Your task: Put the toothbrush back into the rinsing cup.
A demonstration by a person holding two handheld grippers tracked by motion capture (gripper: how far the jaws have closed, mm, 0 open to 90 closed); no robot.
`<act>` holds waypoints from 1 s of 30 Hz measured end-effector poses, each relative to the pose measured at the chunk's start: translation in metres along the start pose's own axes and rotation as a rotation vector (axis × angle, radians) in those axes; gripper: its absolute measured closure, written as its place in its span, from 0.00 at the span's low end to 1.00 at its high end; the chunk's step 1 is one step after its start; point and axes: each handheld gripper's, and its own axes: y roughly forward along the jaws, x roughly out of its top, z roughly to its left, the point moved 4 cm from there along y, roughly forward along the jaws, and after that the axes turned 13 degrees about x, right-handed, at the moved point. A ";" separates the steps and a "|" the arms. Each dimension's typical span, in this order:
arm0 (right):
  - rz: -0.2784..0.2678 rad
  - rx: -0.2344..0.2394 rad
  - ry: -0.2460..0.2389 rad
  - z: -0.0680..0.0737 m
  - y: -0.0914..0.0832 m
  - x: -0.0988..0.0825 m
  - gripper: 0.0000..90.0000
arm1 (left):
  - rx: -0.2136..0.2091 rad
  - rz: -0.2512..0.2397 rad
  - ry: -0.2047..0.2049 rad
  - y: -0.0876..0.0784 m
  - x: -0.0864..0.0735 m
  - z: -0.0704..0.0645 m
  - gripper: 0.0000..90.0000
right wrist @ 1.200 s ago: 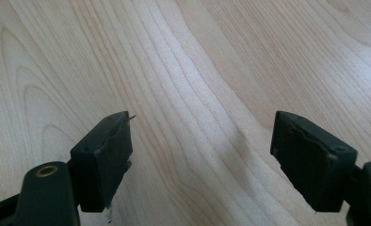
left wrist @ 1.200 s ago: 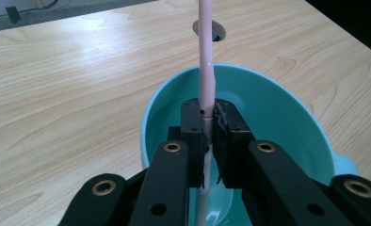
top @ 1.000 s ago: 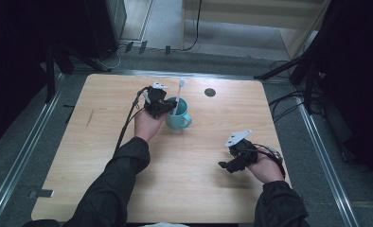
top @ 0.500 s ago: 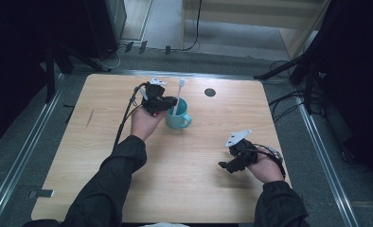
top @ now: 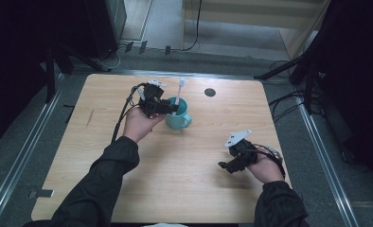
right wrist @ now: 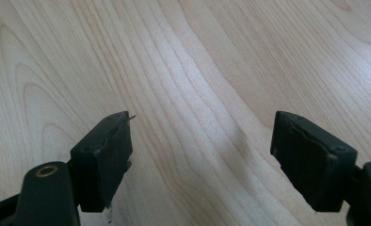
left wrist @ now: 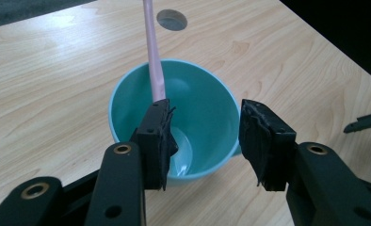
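My sleeves (top: 104, 184) are dark. Each tool is black: the left tool (left wrist: 207, 141) has brass-ringed screw holes, the right tool (top: 228, 166) a grey three-cornered plate (top: 237, 138) and black cable.

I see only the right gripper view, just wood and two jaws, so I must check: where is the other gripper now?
Observer: The left gripper is over a teal cup on the far half of the table.
Operator: Is something inside the cup?
Observer: Yes, a pink toothbrush stands in it, leaning, with its head up.
Operator: Does the gripper hold it?
Observer: No. Its jaws have just been opening; the handle passes beside one pad and is not clamped.
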 end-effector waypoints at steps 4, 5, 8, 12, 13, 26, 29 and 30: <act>-0.001 -0.001 -0.001 0.000 0.000 -0.001 0.23 | -0.011 0.012 0.013 -0.010 -0.004 0.000 0.55; -0.001 -0.001 -0.001 0.000 0.000 -0.001 0.23 | -0.011 0.012 0.013 -0.010 -0.004 0.000 0.54; 0.001 -0.004 0.002 0.000 -0.001 -0.003 0.23 | -0.019 0.020 0.010 -0.016 -0.008 0.002 0.53; 0.001 -0.009 0.012 0.001 -0.002 -0.005 0.23 | -0.011 0.043 0.032 -0.023 -0.018 0.006 0.50; 0.001 -0.011 0.013 0.001 -0.002 -0.005 0.23 | -0.015 0.044 0.024 -0.026 -0.023 0.008 0.50; 0.005 -0.029 0.043 0.003 -0.006 -0.014 0.23 | -0.010 0.091 0.026 -0.041 -0.059 0.026 0.47; 0.002 -0.034 0.048 0.004 -0.007 -0.016 0.23 | -0.004 0.094 0.026 -0.042 -0.066 0.029 0.47; 0.002 -0.034 0.048 0.004 -0.007 -0.016 0.23 | -0.006 0.101 0.025 -0.043 -0.068 0.030 0.47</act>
